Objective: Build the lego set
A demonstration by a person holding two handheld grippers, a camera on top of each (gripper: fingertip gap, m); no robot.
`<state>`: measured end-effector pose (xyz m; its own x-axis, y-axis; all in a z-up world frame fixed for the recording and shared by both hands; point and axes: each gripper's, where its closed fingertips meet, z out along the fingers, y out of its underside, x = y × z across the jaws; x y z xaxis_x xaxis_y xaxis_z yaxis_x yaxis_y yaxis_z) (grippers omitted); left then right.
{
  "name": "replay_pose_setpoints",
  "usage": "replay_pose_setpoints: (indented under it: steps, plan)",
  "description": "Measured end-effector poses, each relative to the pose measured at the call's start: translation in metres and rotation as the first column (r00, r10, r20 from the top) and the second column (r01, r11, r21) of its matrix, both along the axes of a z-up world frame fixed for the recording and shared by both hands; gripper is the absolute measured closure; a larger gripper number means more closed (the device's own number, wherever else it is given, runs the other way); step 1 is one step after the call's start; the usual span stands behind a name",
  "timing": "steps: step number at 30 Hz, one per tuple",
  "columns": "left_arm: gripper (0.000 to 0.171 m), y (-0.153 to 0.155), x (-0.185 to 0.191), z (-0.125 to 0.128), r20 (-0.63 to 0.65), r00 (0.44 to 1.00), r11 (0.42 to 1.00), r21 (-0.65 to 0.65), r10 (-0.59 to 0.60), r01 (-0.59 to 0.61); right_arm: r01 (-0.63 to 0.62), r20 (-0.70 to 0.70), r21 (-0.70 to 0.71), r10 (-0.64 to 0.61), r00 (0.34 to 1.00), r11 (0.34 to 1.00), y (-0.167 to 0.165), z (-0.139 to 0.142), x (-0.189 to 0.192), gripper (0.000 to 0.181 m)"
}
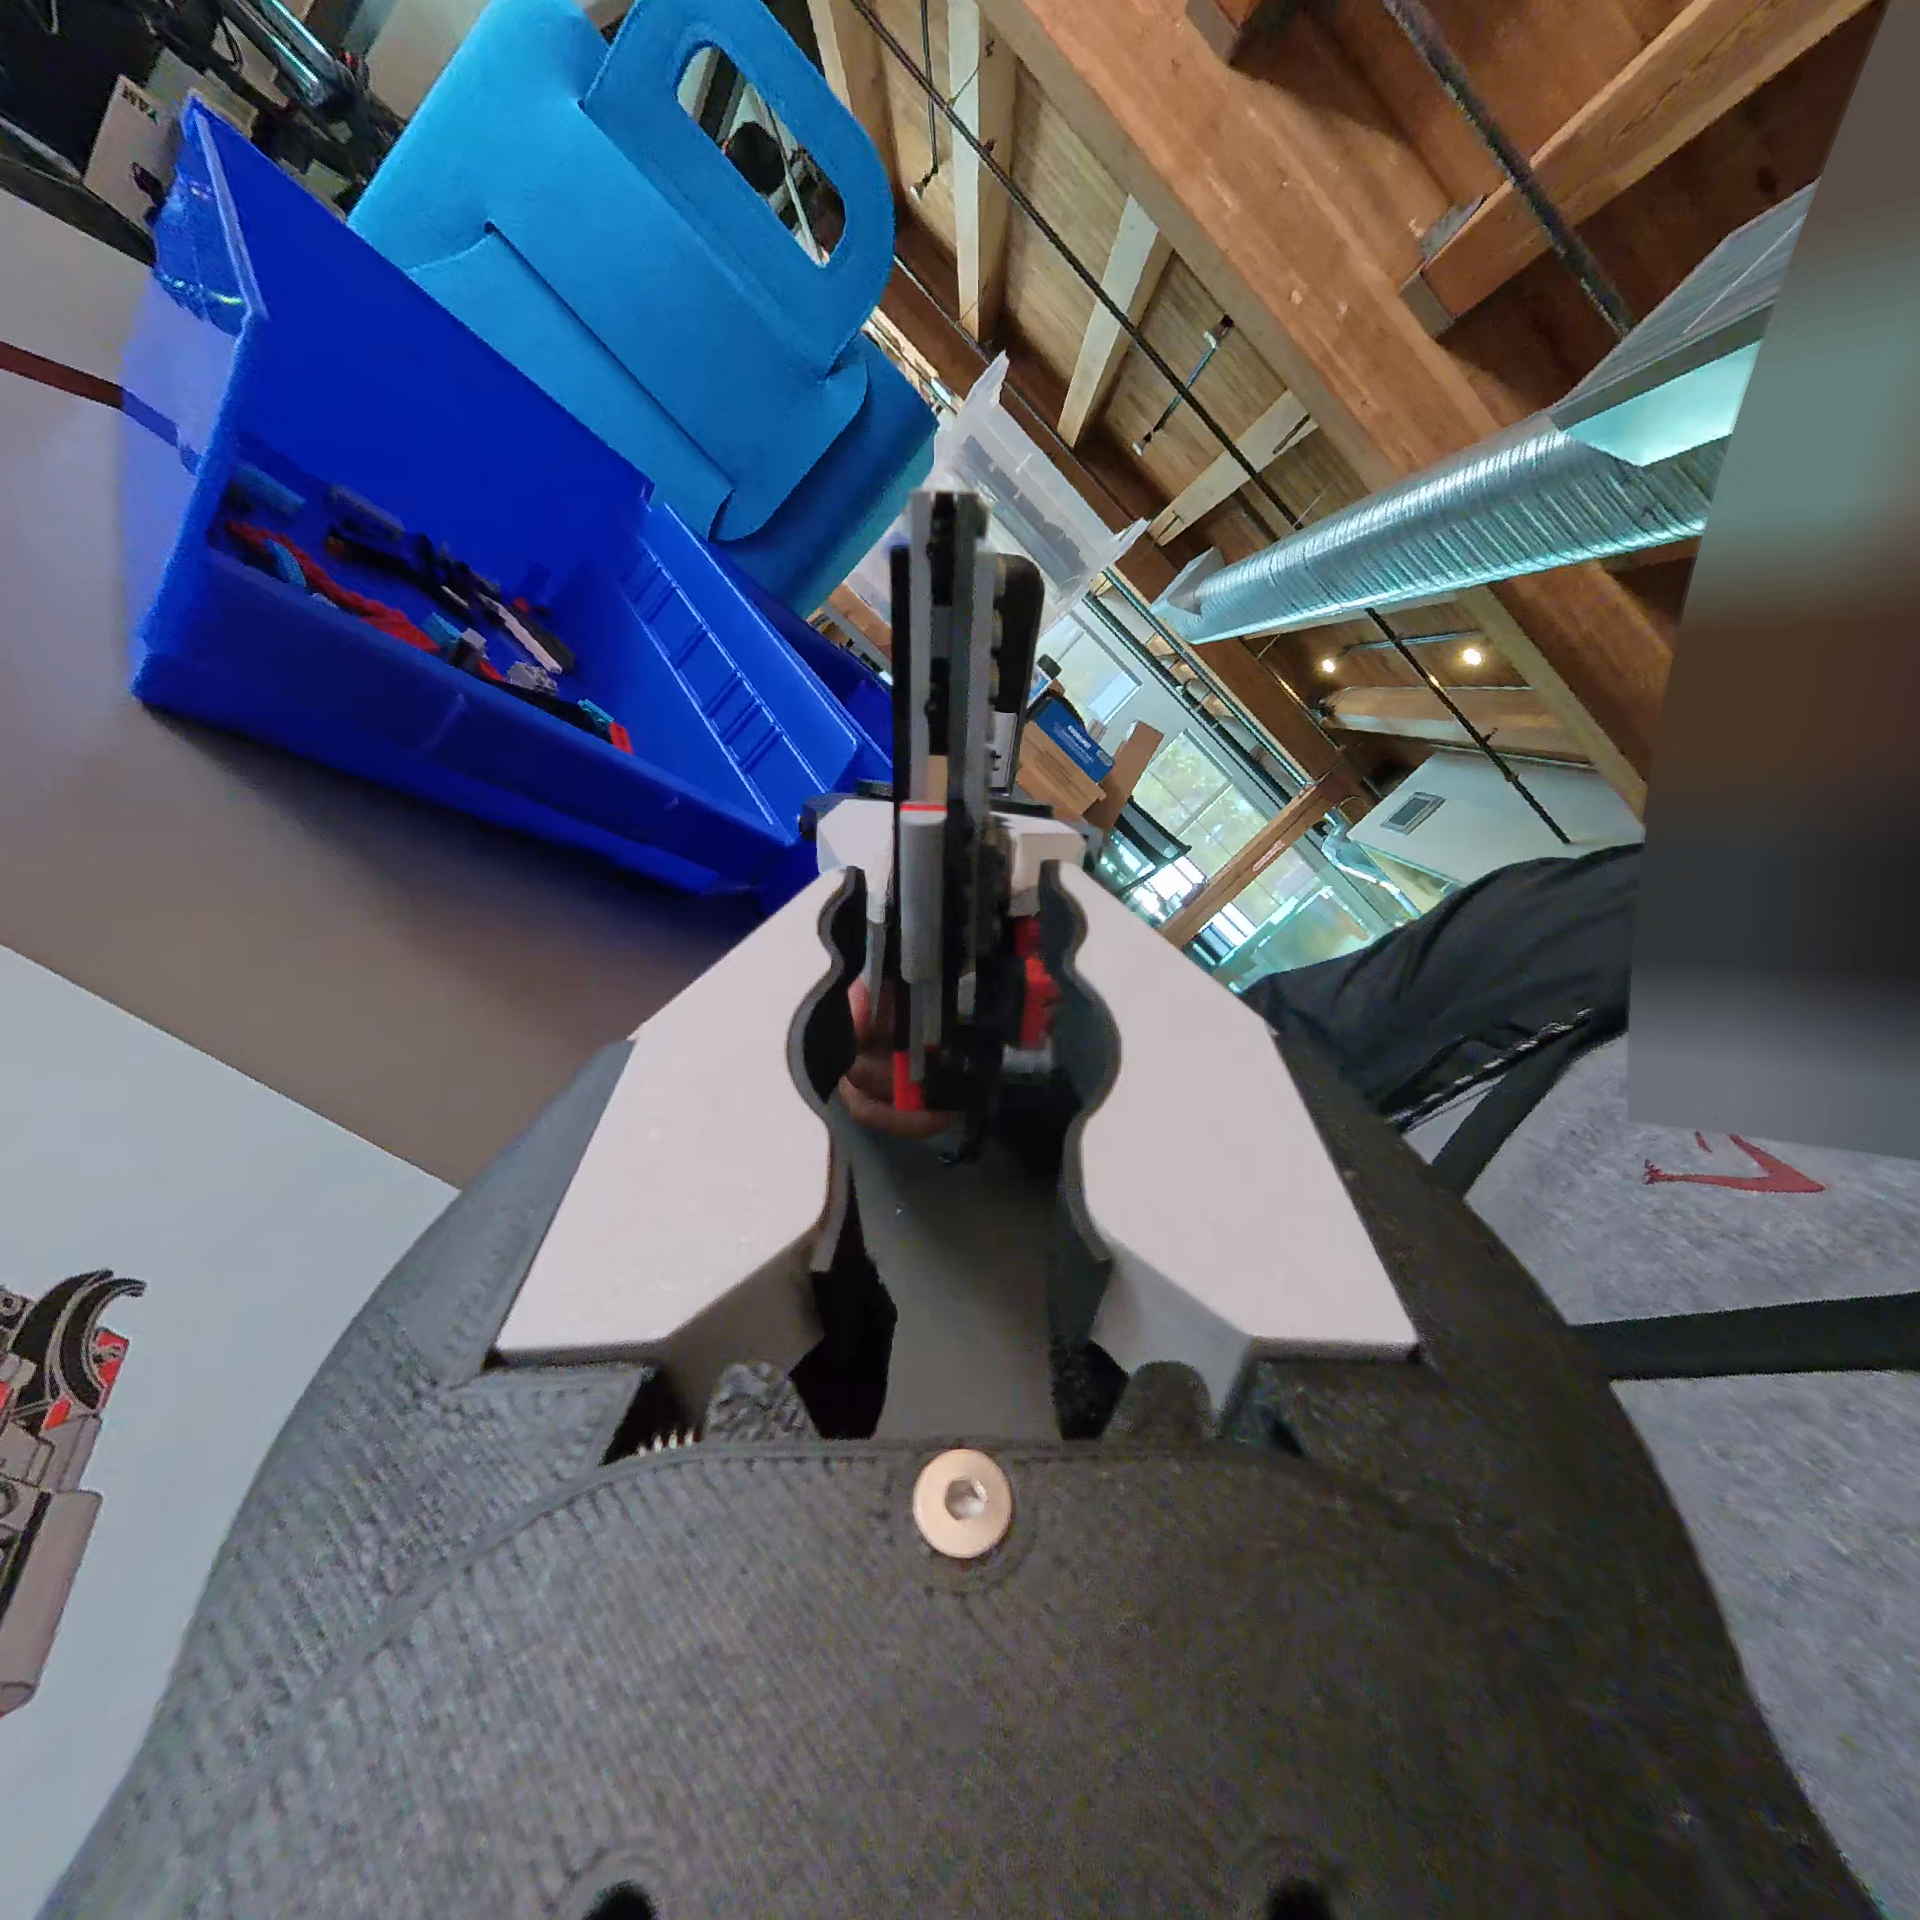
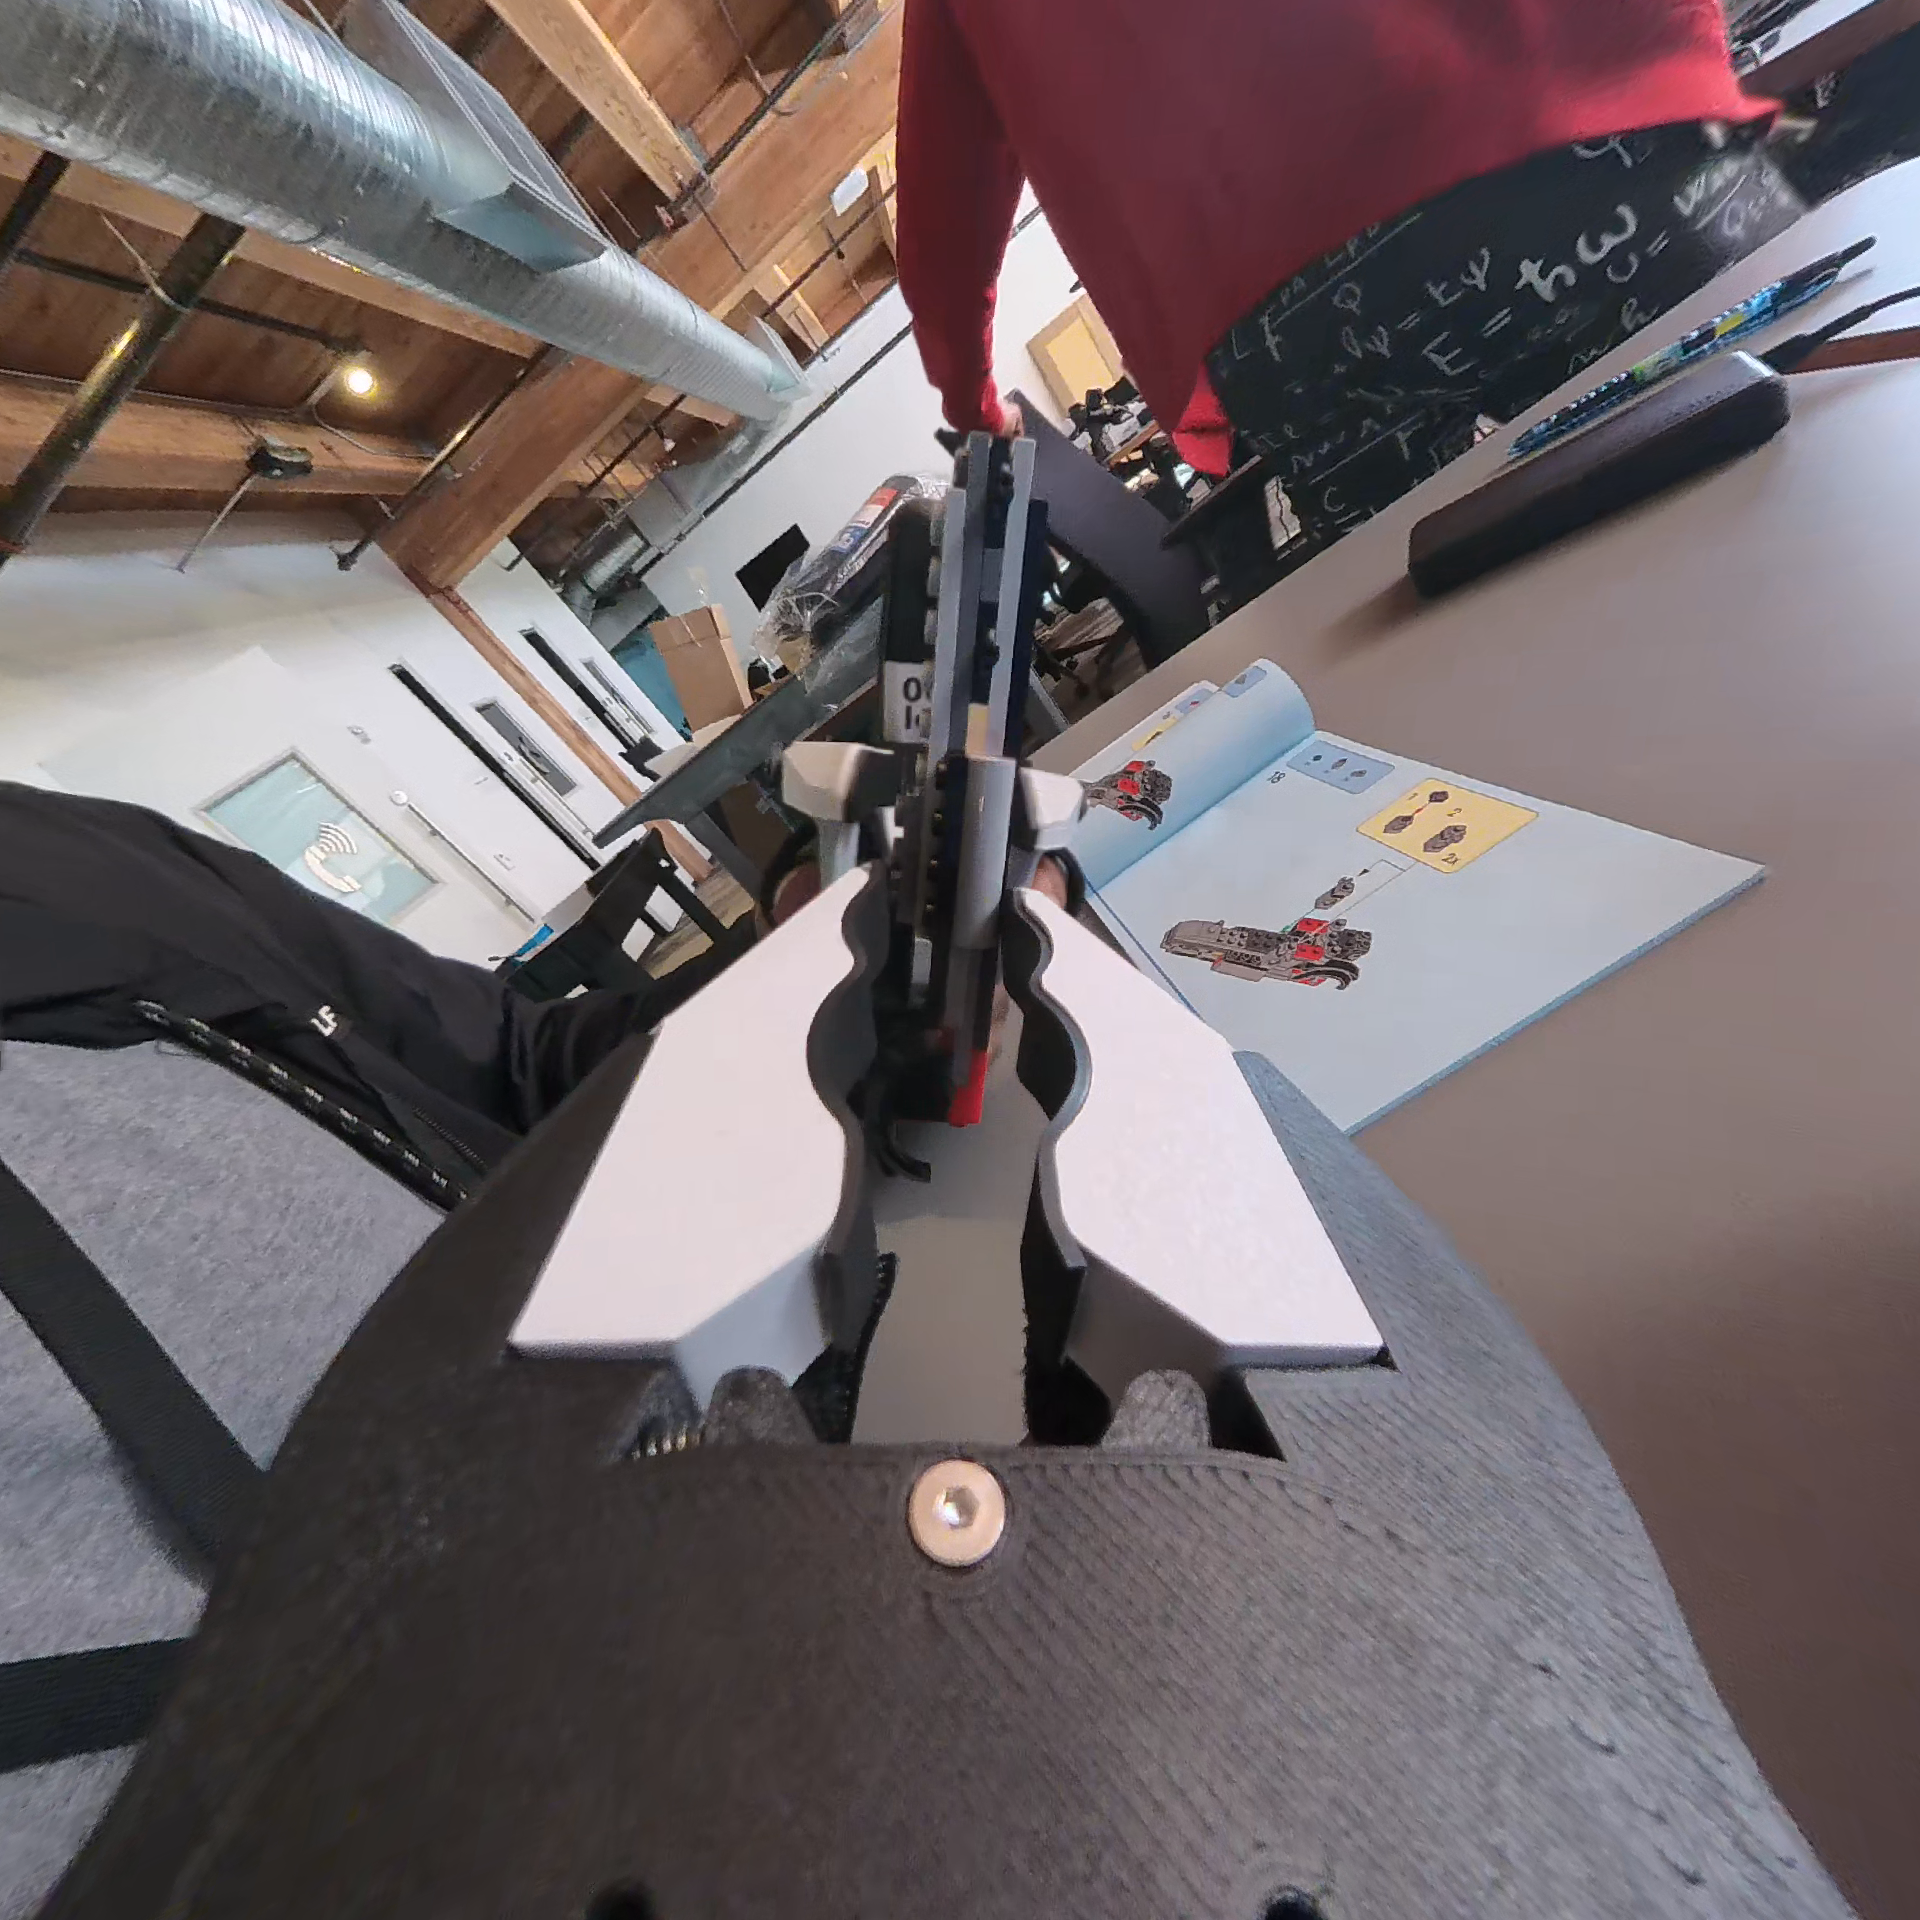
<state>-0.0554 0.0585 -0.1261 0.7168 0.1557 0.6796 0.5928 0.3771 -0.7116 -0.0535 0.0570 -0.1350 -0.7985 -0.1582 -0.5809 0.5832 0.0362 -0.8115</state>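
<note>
A long grey, black and red lego model (image 1: pixel 940 665) is held edge-on in the air, tilted up towards the ceiling. My left gripper (image 1: pixel 951 883) is shut on its lower part. My right gripper (image 2: pixel 945 888) is shut on the same model (image 2: pixel 982 623) from the opposite side. Each view shows the other gripper's pale fingertips (image 1: pixel 847 842) (image 2: pixel 821 779) just beyond its own, clamped on the model. A blue bin (image 1: pixel 416 727) on the table to the left holds several loose lego pieces (image 1: pixel 436 613).
The open instruction booklet (image 2: pixel 1351 883) lies on the brown table to the right; its page also shows in the left wrist view (image 1: pixel 62 1403). A light blue carrier (image 1: pixel 623 260) stands behind the bin. A black case (image 2: pixel 1590 478) lies farther off. A person in a red top (image 2: pixel 1247 156) stands nearby. The tips of both grippers are at nearly the same place.
</note>
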Motion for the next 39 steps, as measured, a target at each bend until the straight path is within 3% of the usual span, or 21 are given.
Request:
replay_pose_setpoints:
  steps: [3,15,28,32,35,39]
  plan:
    - [0.15,0.004,-0.001,-0.001,-0.013,1.0,1.0,-0.006,-0.013,0.013,0.0,-0.018,0.01,0.0,1.0,1.0,-0.001,-0.002,0.001,0.159]
    - [0.151,0.007,-0.001,-0.012,-0.049,0.999,0.996,-0.087,-0.02,0.016,0.008,0.007,0.005,-0.008,1.0,1.0,0.001,0.0,-0.007,0.156]
    - [0.151,0.007,0.0,-0.01,-0.062,0.998,0.996,-0.09,-0.009,0.004,0.034,-0.034,-0.002,-0.034,0.999,0.999,0.001,0.001,-0.005,0.159]
    - [0.151,0.007,-0.002,-0.011,-0.032,0.999,0.997,-0.073,0.006,-0.008,0.006,0.039,0.013,-0.006,0.999,1.0,0.002,0.0,-0.006,0.159]
    - [0.151,0.004,-0.003,-0.008,-0.031,0.999,0.998,-0.053,0.027,-0.028,-0.041,0.05,0.045,0.039,0.998,0.998,0.002,-0.006,0.001,0.146]
    - [0.151,0.003,-0.003,-0.009,-0.029,0.999,0.998,-0.061,0.032,-0.034,-0.043,0.05,0.05,0.041,0.998,0.998,0.0,-0.007,0.002,0.159]
